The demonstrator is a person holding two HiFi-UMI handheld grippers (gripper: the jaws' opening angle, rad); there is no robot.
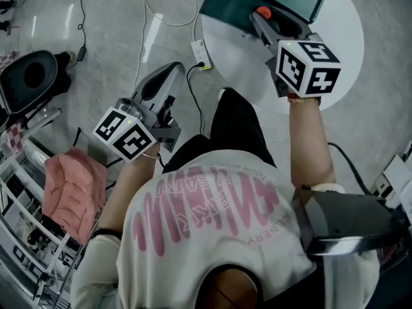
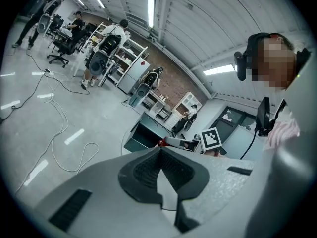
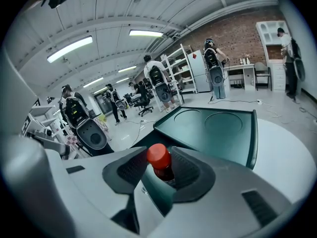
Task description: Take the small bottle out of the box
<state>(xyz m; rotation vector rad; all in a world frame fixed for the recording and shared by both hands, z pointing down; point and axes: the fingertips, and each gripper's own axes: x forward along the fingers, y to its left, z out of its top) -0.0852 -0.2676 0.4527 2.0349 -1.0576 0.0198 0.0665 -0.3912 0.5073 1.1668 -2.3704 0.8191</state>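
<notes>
Gripping: right gripper [image 3: 158, 155] pinches small bottle [image 3: 159, 160] at the box [image 3: 253, 133].
Left gripper [image 2: 159, 151]: closed, empty.
Risk: grip sits high near the cap, so bottle may slip.

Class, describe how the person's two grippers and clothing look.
Both the left gripper and right gripper are pale grey shells with dark ribbed fingers, each carrying a white cube of black square markers. The person wears a white T-shirt with pink print.
</notes>
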